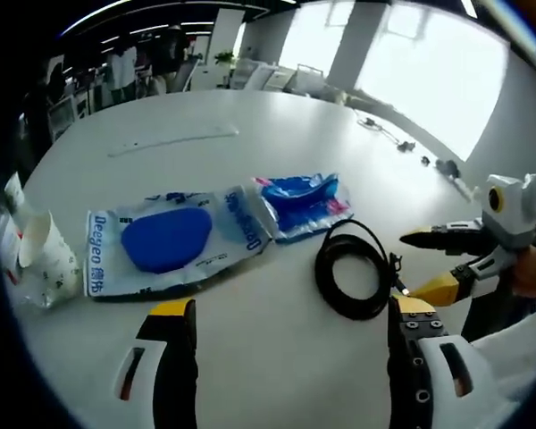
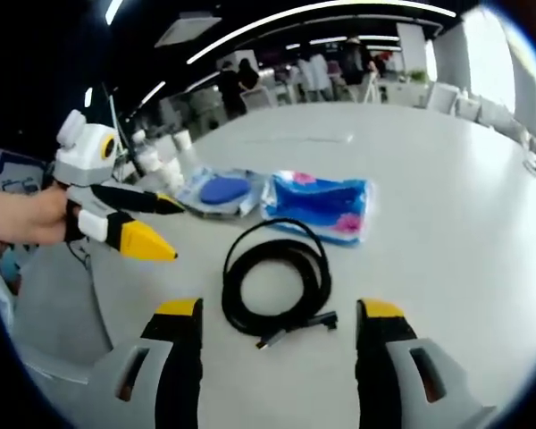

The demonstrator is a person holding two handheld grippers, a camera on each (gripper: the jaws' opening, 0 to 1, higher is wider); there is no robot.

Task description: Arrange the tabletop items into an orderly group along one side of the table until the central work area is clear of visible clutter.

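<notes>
Both grippers are hovering with jaws spread wide and holding nothing. The left gripper [image 1: 286, 313] is facing a coiled black cable [image 1: 353, 268] lying just ahead of its right jaw, with a blue-pad packet [image 1: 174, 241] and a smaller blue packet [image 1: 304, 204] beyond. The right gripper [image 2: 277, 313] is pointing at the same cable, lying between its jaws.

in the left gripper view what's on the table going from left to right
Paper cups → large packet with the blue pad → smaller blue packet → coiled black cable → the right gripper, coming in at the right edge.
</notes>
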